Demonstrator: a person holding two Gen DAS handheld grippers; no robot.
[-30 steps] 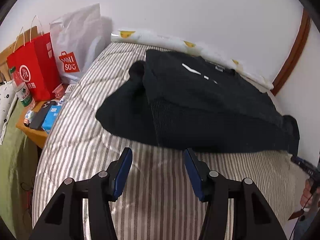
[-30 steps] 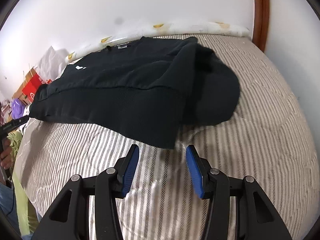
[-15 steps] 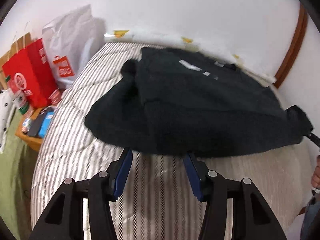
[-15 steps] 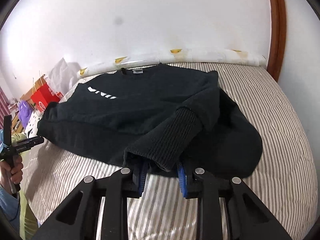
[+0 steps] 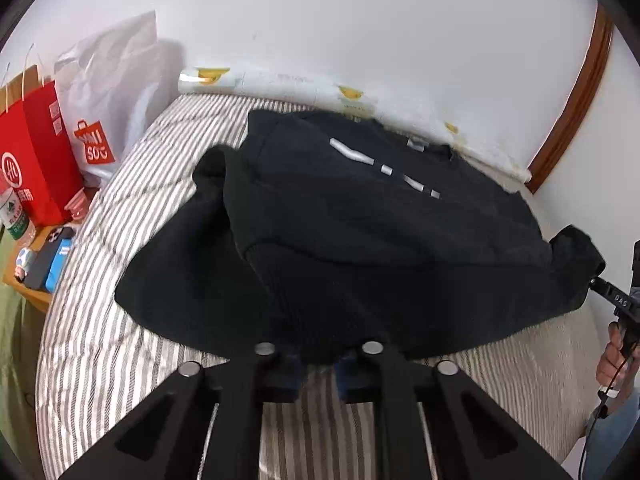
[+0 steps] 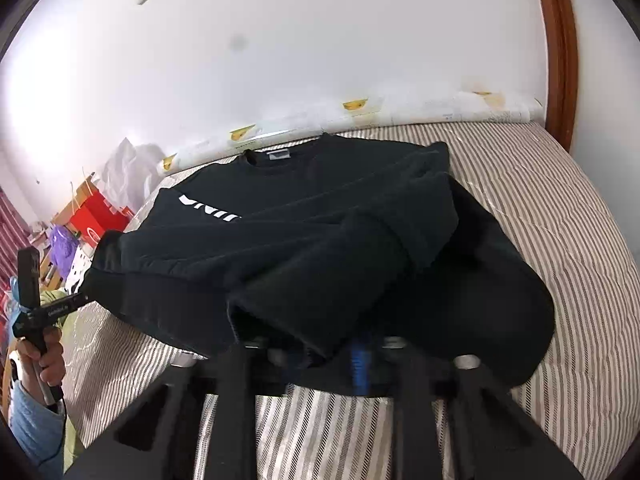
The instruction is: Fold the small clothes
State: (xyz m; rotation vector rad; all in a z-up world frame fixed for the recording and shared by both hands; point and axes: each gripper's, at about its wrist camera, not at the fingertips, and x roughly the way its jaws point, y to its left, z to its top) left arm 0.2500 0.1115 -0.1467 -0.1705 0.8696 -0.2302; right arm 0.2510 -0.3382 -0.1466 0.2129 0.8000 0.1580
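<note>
Soft, heavy black sweatshirt (image 5: 360,240): hem pinched at near mattress edge (image 5: 100,340), left gripper (image 5: 320,364) and right gripper (image 6: 320,356) clamped.

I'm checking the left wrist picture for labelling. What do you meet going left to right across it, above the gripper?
Red bag → white bag → striped bed → black sweatshirt → right gripper, at the sweatshirt's edge → hand.
</note>
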